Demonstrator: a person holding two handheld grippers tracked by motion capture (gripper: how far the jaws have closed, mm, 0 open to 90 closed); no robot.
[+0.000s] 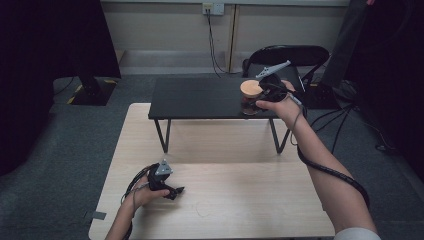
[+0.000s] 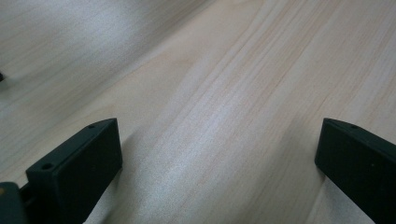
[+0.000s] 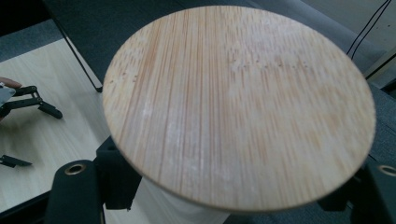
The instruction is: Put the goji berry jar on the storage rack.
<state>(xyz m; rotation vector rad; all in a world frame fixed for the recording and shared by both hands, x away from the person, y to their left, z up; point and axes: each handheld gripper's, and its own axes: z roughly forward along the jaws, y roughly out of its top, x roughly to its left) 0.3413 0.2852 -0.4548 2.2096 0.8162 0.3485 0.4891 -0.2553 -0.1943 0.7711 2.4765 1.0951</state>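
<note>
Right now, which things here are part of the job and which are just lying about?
In the job:
jar with wooden lid
right gripper, shut on the jar
black shelf

Lying about:
left gripper, open on the table
chair

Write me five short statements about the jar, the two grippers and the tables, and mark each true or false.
1. The right gripper is shut on the jar. True.
2. The jar has a metal screw cap. False: its lid is a round wooden disc.
3. The left gripper has its jaws open over the pale wooden table. True.
4. The jar is at the small black table. True.
5. The left gripper holds a second jar. False: nothing is between its jaws.
</note>
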